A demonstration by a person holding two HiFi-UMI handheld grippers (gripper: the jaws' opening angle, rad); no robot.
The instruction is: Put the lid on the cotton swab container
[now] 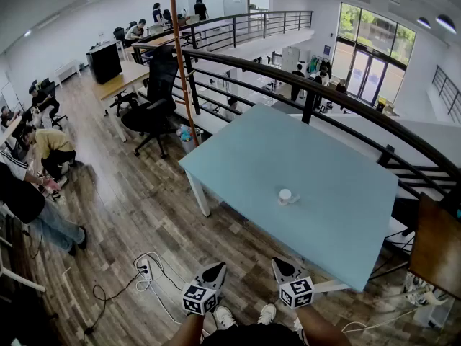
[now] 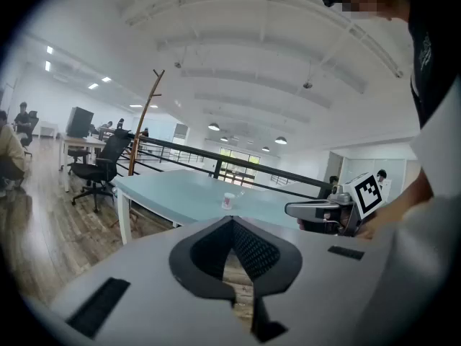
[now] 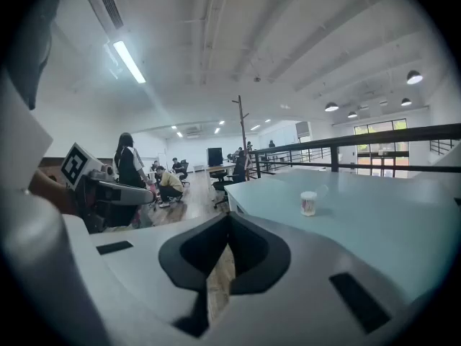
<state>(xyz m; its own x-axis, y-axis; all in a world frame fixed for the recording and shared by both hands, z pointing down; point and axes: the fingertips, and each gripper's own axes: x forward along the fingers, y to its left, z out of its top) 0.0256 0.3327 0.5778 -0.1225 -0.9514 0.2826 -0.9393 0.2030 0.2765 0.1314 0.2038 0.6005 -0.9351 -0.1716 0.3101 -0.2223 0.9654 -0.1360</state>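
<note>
A small white cotton swab container (image 1: 285,194) stands upright near the middle of the pale blue table (image 1: 324,164). A clear lid (image 1: 295,199) lies on the table right beside it. Both grippers hang low in front of the table's near edge, well short of the container. My left gripper (image 1: 215,269) is shut with nothing in it, and so is my right gripper (image 1: 282,264). In the left gripper view the container (image 2: 228,201) shows far ahead above the shut jaws (image 2: 232,220). The right gripper view has the container (image 3: 308,202) and its lid (image 3: 321,191) ahead and to the right of the closed jaws (image 3: 229,216).
A black railing (image 1: 346,103) runs along the table's far side. An office chair (image 1: 155,114) and a wooden coat stand (image 1: 184,63) stand to the left on the wood floor. Cables and a power strip (image 1: 144,271) lie by my feet. People sit at the far left.
</note>
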